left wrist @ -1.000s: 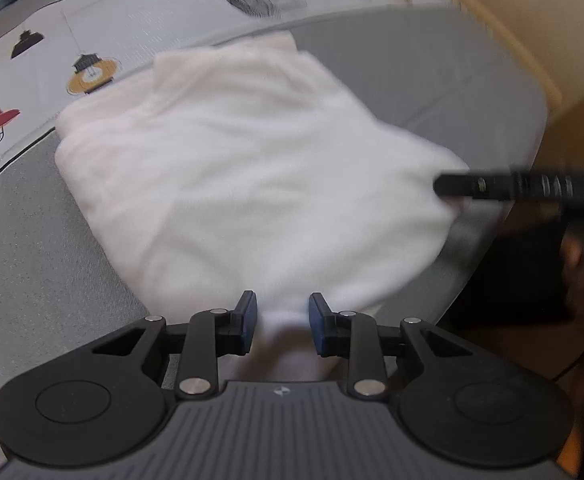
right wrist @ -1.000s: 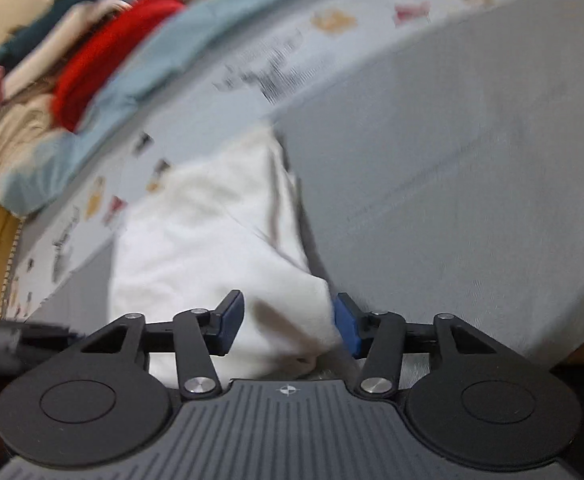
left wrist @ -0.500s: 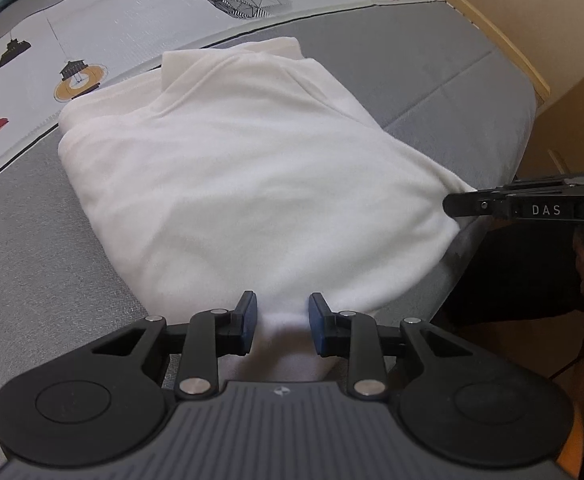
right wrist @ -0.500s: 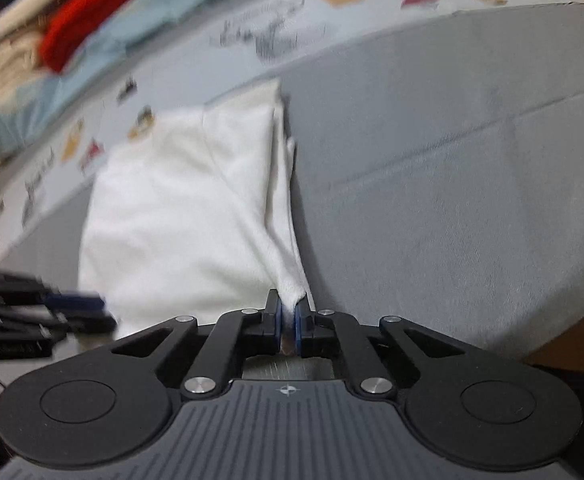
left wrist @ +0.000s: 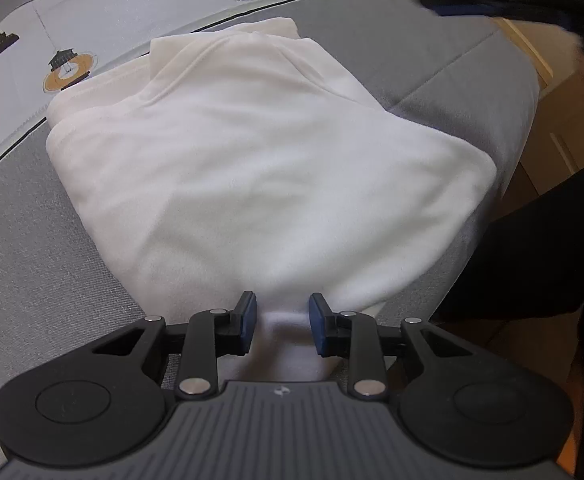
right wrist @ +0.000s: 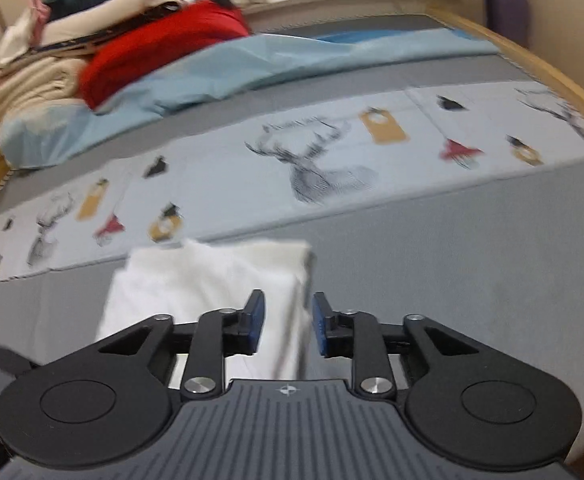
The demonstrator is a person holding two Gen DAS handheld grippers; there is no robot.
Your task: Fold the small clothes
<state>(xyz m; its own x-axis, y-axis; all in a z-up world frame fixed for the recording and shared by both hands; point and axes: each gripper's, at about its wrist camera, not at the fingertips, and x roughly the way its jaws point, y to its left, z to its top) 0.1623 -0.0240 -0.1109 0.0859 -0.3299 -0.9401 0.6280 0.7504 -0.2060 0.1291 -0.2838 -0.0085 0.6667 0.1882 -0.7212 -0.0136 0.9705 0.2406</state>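
Note:
A folded white garment [left wrist: 251, 160] lies on the grey bed cover [left wrist: 31, 280]. My left gripper [left wrist: 283, 320] points steeply down at its near edge. A bunched tab of the cloth runs up between the blue pads, and the jaws are shut on it. My right gripper [right wrist: 287, 320] hangs above the garment [right wrist: 195, 280] near its right edge. Its jaws are opening, and no cloth is pinched between them. In the left wrist view the right gripper [left wrist: 444, 0] is a dark blur at the top right, above the bed.
A printed strip with deer and lamps [right wrist: 332, 160] crosses the bed behind the garment. Beyond it lie a light blue sheet [right wrist: 292, 60] and a pile of clothes [right wrist: 131, 40], one of them red. The bed's wooden edge [left wrist: 532, 40] and the floor [left wrist: 552, 160] are to the right.
The right gripper closed on the garment's near right corner, then let go, opened and rose away from it. The left gripper stayed where it was, with the cloth between its pads.

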